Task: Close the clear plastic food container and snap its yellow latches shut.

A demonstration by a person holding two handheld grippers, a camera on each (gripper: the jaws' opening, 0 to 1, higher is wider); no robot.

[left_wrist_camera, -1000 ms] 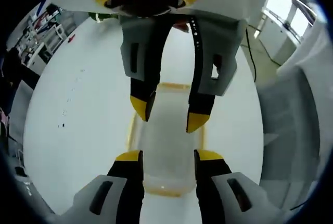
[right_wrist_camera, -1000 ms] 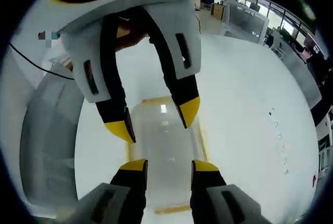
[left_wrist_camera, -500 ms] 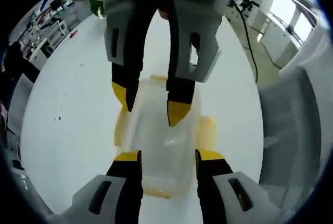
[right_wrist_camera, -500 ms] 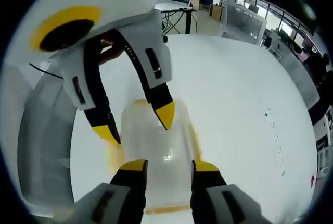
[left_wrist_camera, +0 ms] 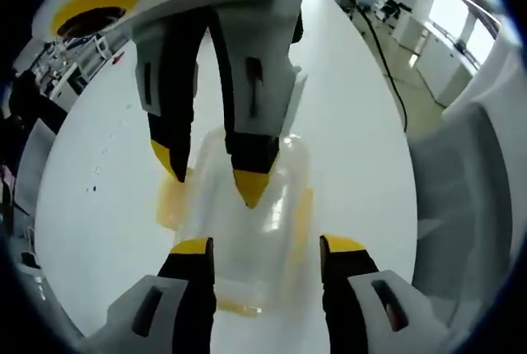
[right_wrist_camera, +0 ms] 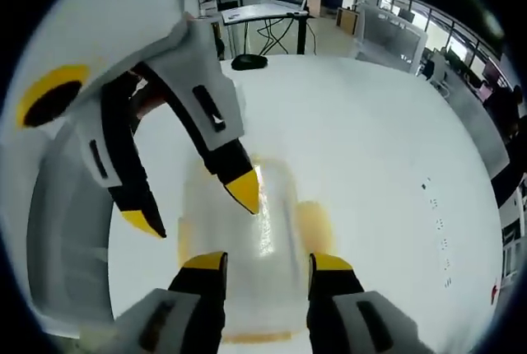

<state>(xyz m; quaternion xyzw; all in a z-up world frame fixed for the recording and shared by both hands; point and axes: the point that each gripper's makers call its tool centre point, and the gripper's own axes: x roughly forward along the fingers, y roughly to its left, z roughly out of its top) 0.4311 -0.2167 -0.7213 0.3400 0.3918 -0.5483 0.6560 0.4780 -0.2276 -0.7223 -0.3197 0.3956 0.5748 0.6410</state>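
Note:
The clear plastic container [left_wrist_camera: 268,206] lies on the white table with its lid on, lengthwise between my left gripper's [left_wrist_camera: 268,247] open jaws. A yellow latch [left_wrist_camera: 169,206] sticks out on its left side and another yellow latch [left_wrist_camera: 303,210] on its right. My right gripper [left_wrist_camera: 206,174] comes in from the top, open, one fingertip [left_wrist_camera: 247,189] down on the lid. In the right gripper view the container [right_wrist_camera: 272,230] lies between my right gripper's [right_wrist_camera: 267,262] open jaws. My left gripper [right_wrist_camera: 192,206] reaches over it there, and a blurred yellow latch [right_wrist_camera: 313,218] shows at the right.
The white table [left_wrist_camera: 362,123] spreads wide around the container. A grey chair back [left_wrist_camera: 461,206] stands at its edge, also seen as a grey panel [right_wrist_camera: 66,230]. A cable [left_wrist_camera: 387,49] trails off the table. A desk with a laptop [right_wrist_camera: 263,8] stands behind.
Both grippers have tilted and lowered toward each other over the lid. My left jaws have spread slightly. The side latches now stick out more and look blurred.

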